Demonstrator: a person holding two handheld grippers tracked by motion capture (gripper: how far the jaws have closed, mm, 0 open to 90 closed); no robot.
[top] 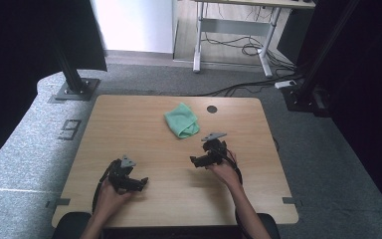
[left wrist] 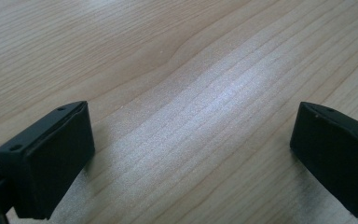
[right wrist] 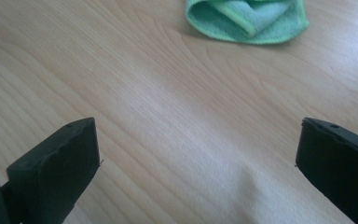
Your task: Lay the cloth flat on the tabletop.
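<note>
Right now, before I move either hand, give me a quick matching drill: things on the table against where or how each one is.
Things:
1. cloth
2. left tongs
3. right tongs
4. round hole

Places or states:
A. open, nearer the cloth
B. folded, green, far middle of the table
C. open, near left of the table
D. dark, right of the cloth

Pairs: 1-B, 2-C, 3-A, 4-D

Green cloth (top: 182, 120) with a paler green fold, on a light wood-grain table (top: 129, 129); black tongs (top: 144, 183).
</note>
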